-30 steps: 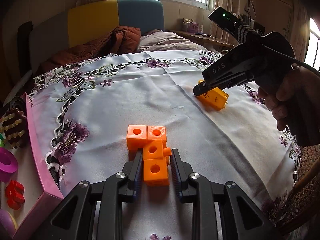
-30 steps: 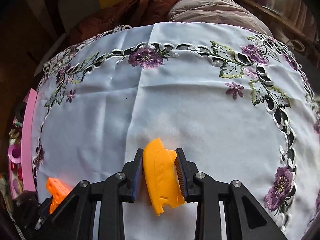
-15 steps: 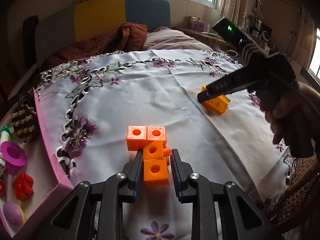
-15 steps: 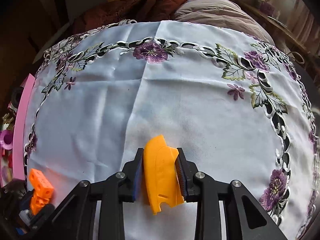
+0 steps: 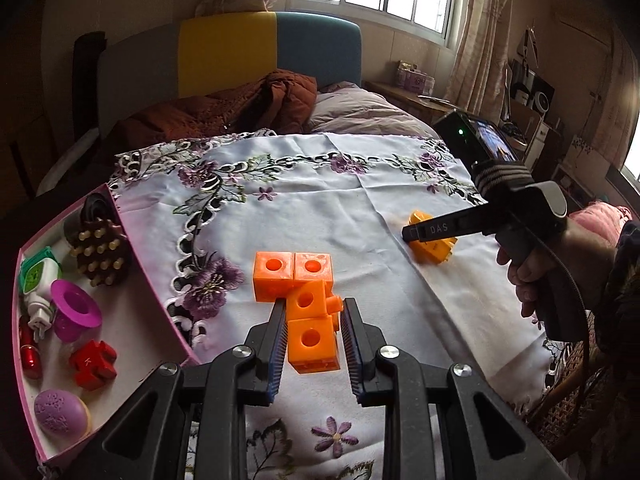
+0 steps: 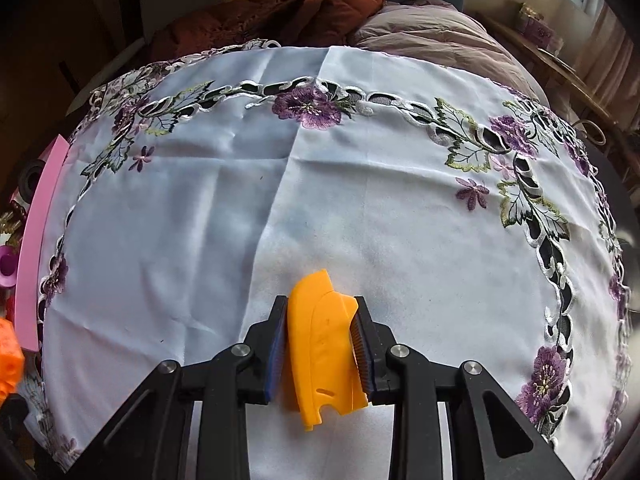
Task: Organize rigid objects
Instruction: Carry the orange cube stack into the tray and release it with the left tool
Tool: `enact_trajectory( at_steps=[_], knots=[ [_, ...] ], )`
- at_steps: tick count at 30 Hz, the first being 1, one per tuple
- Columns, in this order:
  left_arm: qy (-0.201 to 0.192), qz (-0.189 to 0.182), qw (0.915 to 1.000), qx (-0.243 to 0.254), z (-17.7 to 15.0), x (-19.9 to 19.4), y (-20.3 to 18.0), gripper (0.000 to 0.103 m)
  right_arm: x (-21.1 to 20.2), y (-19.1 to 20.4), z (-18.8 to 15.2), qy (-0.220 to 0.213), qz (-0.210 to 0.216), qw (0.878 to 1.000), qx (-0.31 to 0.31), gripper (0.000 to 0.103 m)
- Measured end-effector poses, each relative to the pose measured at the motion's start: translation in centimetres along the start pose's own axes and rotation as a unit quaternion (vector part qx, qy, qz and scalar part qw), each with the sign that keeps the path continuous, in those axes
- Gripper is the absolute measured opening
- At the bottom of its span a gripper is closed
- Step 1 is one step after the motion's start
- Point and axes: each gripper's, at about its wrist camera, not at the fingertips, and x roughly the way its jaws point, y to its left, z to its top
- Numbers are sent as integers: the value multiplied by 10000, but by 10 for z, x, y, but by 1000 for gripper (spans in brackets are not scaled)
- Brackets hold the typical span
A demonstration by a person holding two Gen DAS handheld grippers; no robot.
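In the left wrist view my left gripper is shut on an orange chain of linked cubes, which hangs lifted above the floral tablecloth. The same cubes show at the left edge of the right wrist view. My right gripper is shut on a yellow-orange plastic piece, held low over the cloth. From the left wrist view, that gripper and a hand are at the right, with the yellow piece under the fingertips.
A pink-rimmed box at the left holds a brown studded brush, a purple cup, a red block, a purple egg shape and a green-white item. Bedding lies behind the cloth. A wicker edge is at the right.
My left gripper has risen with the orange cubes and pulled back, so more of the pink box shows. The right gripper has stayed nearly in place with the yellow piece.
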Motion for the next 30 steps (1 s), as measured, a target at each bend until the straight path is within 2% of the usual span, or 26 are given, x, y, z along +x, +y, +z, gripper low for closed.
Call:
enact_trajectory(
  at_steps=[14, 20, 25, 30],
  knots=[
    [-110, 88, 9991, -394, -4, -23, 27, 25, -1, 6, 0, -108, -188, 9993, -308, 31],
    [-176, 126, 9969, -762, -7, -42, 57, 25, -2, 6, 0, -115, -220, 9991, -351, 31],
    [-346, 315, 9889, -1414, -14, -74, 110, 25, -2, 6, 0, -122, -240, 9989, -376, 31],
    [-417, 825, 9746, -2038, -35, -102, 172, 25, -2, 7, 0, -126, -265, 9987, -417, 31]
  ],
)
